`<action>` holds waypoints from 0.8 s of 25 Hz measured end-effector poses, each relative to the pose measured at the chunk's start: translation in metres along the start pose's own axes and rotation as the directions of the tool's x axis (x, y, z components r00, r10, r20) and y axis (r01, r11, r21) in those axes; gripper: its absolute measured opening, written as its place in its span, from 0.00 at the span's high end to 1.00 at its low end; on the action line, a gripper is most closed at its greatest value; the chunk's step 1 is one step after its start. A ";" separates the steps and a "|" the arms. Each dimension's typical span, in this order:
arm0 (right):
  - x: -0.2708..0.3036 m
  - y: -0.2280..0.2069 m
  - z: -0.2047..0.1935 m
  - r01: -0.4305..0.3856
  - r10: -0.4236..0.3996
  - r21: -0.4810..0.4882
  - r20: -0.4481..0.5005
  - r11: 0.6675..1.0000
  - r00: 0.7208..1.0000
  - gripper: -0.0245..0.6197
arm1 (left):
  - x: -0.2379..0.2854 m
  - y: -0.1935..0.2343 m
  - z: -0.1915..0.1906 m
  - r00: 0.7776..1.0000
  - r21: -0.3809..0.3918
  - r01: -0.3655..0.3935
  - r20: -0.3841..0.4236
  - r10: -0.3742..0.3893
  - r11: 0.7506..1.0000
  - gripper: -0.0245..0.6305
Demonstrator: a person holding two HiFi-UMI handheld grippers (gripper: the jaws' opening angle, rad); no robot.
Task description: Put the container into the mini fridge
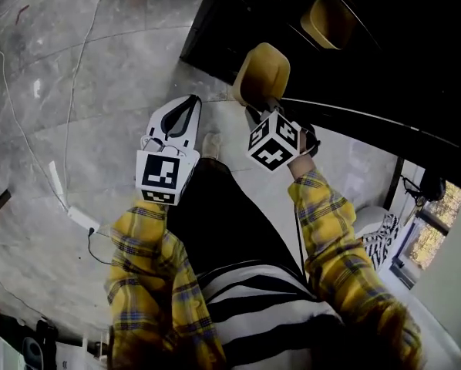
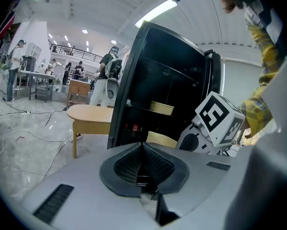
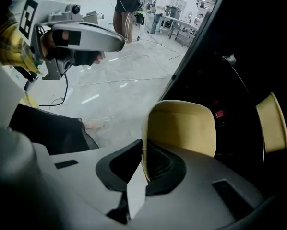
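Carrying step: right gripper (image 3: 143, 153) jaws clamp container (image 3: 182, 128) wall before open mini fridge (image 3: 220, 71). Left gripper (image 2: 142, 150) jaws closed, empty. Next: advance inside; interior dim, clearance uncertain.

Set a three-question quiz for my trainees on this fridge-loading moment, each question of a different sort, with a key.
1. True or false: the right tool grips the yellow container by its rim.
2. The left tool is: A) shut and empty; B) holding a cup; C) wide open.
3. Fill in: the mini fridge stands with its door ____.
Key: 1 true; 2 A; 3 open.
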State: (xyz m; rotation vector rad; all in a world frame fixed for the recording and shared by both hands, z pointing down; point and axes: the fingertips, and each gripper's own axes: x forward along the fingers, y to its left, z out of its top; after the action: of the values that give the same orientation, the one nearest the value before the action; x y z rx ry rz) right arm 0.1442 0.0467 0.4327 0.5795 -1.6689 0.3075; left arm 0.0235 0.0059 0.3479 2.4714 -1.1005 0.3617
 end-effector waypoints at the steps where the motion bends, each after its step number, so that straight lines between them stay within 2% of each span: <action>1: 0.005 -0.006 0.001 0.006 -0.006 -0.001 0.000 1.000 1.000 0.90 | 0.007 0.003 -0.003 1.000 -0.006 -0.008 0.006 0.008 1.000 0.93; 11: 0.054 -0.061 0.010 0.061 -0.061 -0.095 0.007 0.994 0.998 0.90 | 0.069 0.009 -0.026 0.999 -0.037 -0.034 0.022 0.035 0.999 0.93; 20: 0.089 -0.120 0.024 0.136 -0.135 -0.122 0.021 0.983 0.991 0.90 | 0.110 0.028 -0.021 0.992 -0.076 -0.089 0.079 0.095 0.993 0.93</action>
State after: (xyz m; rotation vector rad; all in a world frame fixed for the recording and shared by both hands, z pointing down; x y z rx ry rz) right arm 0.1801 -0.0840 0.5011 0.5998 -1.6391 0.1014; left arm 0.0729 -0.0728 0.4171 2.3969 -1.2417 0.2441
